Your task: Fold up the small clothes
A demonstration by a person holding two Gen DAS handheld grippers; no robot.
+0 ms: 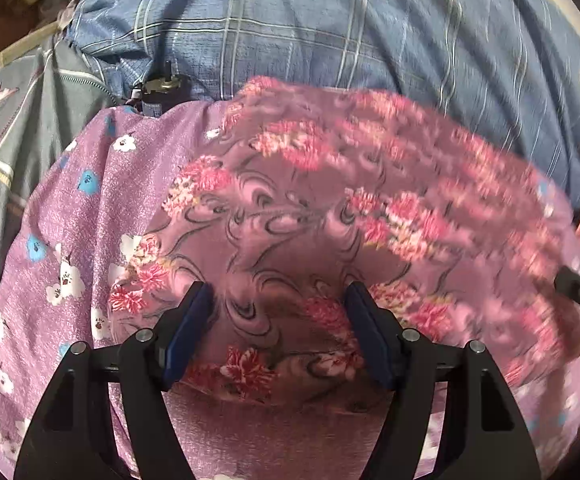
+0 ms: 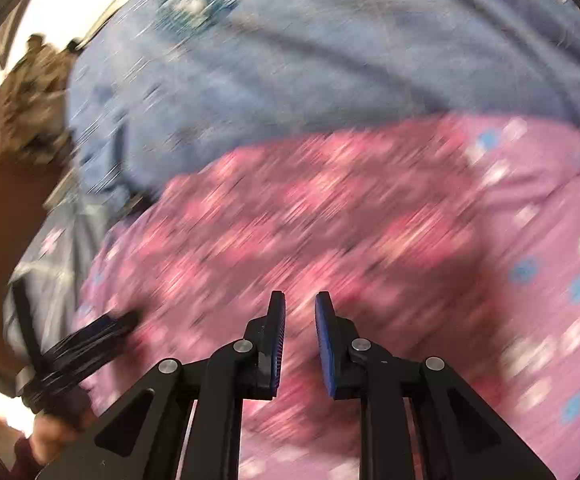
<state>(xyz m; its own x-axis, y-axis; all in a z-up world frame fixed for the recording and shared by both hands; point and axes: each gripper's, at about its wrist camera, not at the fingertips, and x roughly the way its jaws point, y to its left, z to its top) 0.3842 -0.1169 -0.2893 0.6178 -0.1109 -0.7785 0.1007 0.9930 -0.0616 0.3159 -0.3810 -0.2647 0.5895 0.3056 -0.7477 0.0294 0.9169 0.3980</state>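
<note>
The left tongs (image 1: 280,312) stand wide apart and grasp nothing, poised over the near part of the flowered cloth (image 1: 310,208). The right tongs (image 2: 300,336) are parted by a narrow gap, also with nothing between them, though that view is badly blurred. The cloth lies spread on a purple sheet (image 1: 74,216), before a blue checked quilt (image 1: 330,24). It looks thin, light and limp, so a pinch at a corner or hem should lift it best.
</note>
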